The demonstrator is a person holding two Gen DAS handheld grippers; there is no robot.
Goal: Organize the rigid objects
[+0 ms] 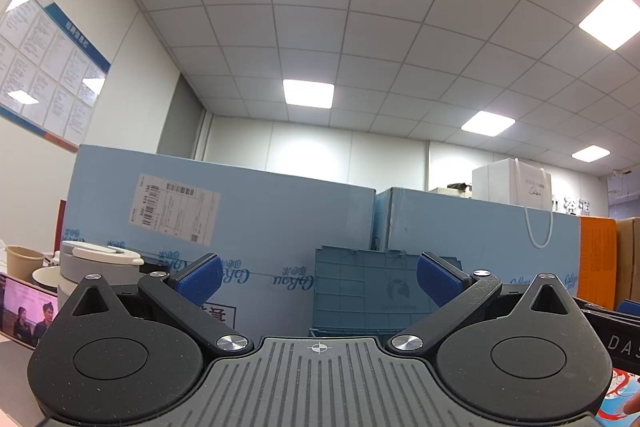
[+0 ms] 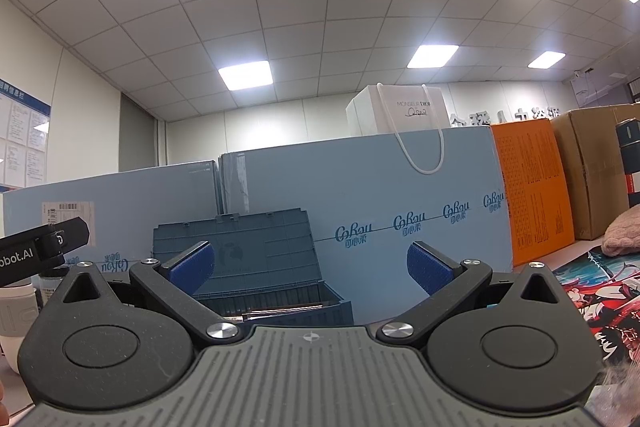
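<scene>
Grippers sat released, both empty: the left gripper (image 1: 318, 281) and right gripper (image 2: 310, 269) each had jaws spread wide. At twelve o'clock stood a blue-grey crate (image 2: 256, 259) with its lid raised, against pale blue cartons (image 1: 256, 223). Crate contents stayed mostly hidden; only a metallic strip showed.

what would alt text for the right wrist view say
The right tool is open and empty, aimed at a blue-grey plastic crate with raised lid. Pale blue cardboard boxes stand behind, a white paper bag on top.
</scene>
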